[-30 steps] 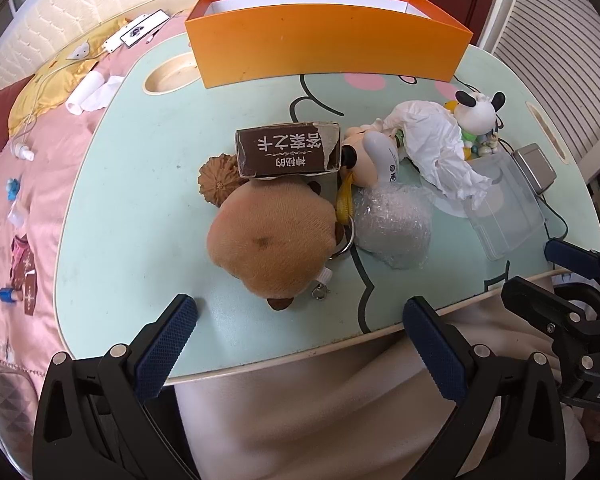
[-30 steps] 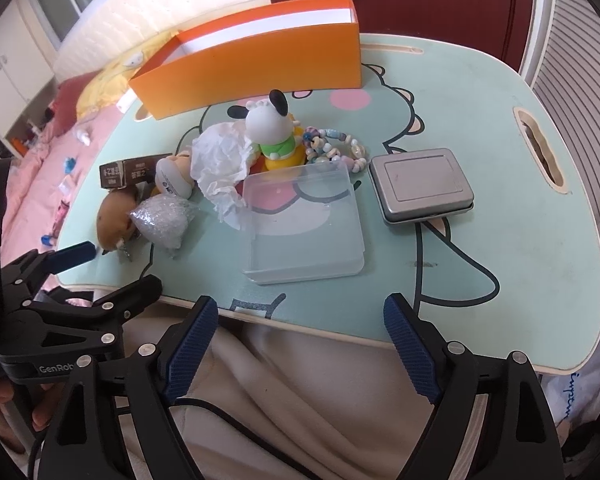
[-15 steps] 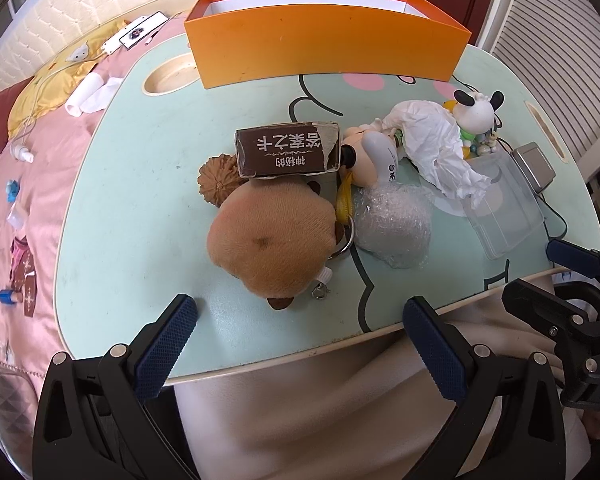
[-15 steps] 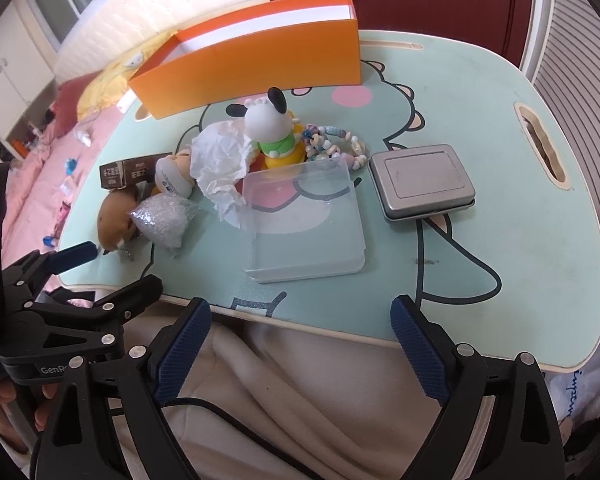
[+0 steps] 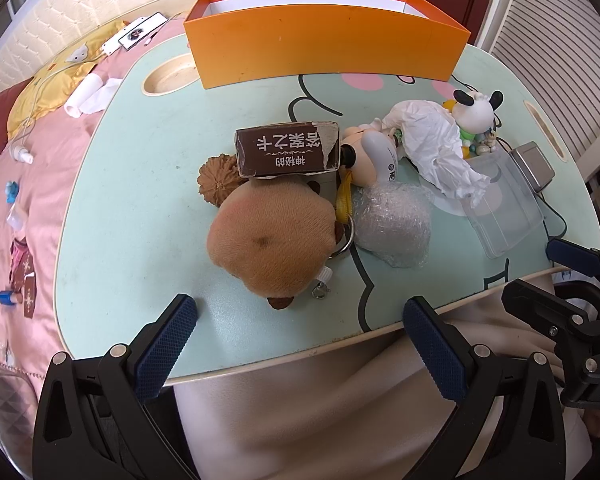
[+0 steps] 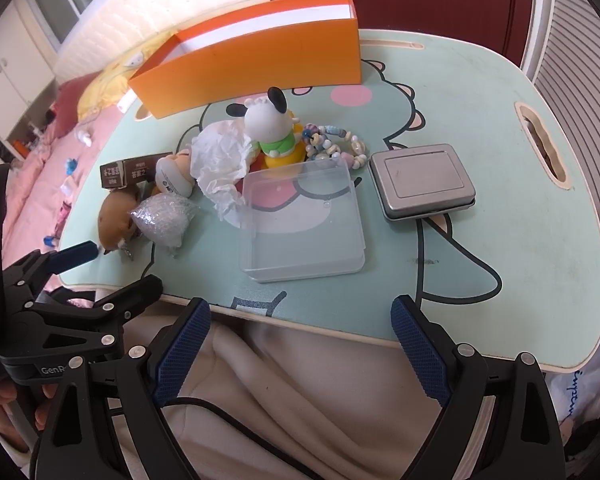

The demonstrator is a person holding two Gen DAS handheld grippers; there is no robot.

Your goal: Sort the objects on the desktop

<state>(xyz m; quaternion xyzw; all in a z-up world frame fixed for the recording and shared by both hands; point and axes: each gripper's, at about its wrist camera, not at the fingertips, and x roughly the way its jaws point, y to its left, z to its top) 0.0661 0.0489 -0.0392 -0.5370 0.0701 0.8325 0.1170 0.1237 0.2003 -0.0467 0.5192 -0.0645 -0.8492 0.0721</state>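
Your right gripper (image 6: 300, 336) stands wide open and empty, both blue pads hanging just off the near edge of the surface (image 6: 500, 128), over the cream blanket. Your left gripper (image 5: 300, 332) is likewise spread wide with nothing between its pads, also at the near edge.

From the right gripper, the clear plastic box (image 6: 302, 220) lies near at 12 o'clock, flat, its long axis running roughly toward 12. The grey tin (image 6: 422, 178) sits at about 1 o'clock, just beside the box, long axis crosswise. Beyond the box: crumpled white paper (image 6: 220, 160), the black-eared dog figure (image 6: 266, 124) and a bead bracelet (image 6: 336, 146).

From the left gripper, the brown plush (image 5: 270, 240) is nearest, at 12 o'clock, with the bubble-wrap bundle (image 5: 392, 224) touching its ring side at 1 o'clock. The brown carton (image 5: 286, 150) appears to rest on the plush's far side; contact is hard to judge through the fisheye.

The orange box (image 5: 324, 46) stands open at the far edge, 12 o'clock, likely the sorting target.

Judgement: left hand is nearer the plush; right is nearer the clear box and tin.
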